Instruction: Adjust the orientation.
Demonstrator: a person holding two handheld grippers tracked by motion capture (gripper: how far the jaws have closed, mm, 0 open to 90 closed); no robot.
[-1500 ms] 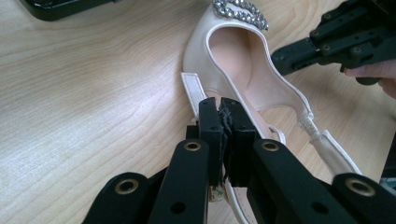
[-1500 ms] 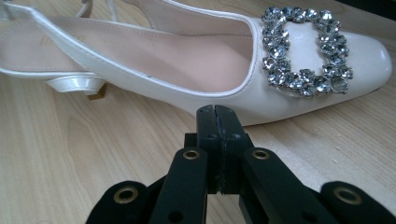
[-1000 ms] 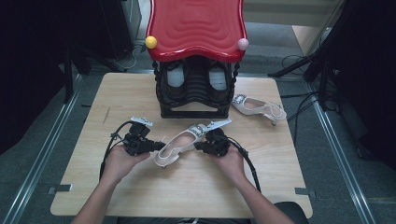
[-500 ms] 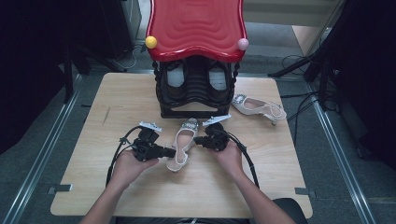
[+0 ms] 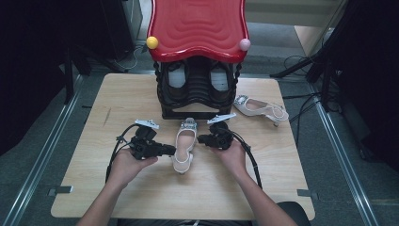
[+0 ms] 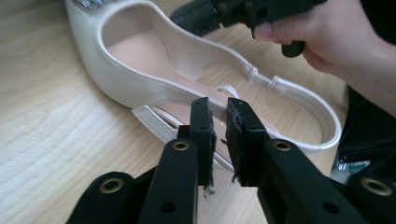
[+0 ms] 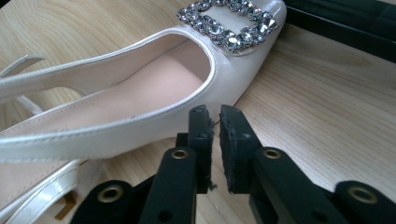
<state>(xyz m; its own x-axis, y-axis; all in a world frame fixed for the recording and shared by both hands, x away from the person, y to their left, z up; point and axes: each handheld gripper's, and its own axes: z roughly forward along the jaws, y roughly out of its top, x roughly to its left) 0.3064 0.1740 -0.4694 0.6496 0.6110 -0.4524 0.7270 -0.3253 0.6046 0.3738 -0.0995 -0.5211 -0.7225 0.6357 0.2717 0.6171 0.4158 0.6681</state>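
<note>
White slingback shoe [image 5: 184,147] lies mid-worktop, toe w/ rhinestone buckle [image 7: 229,24] pointing at the black shoe rack [image 5: 197,89] by the far edge. Prob. light; glossy patent upper looks slippery, slim strap floppy, so best grip on the stiffer side wall. Left gripper [image 6: 218,122] and right gripper [image 7: 215,125]: jaws have just been opening, now a narrow gap, nothing between them, tips just beside the shoe's sides.

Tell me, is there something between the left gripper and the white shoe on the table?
No. The left gripper sits right beside the white shoe, jaws slightly apart after just opening, with nothing between them; bare table lies around.
</note>
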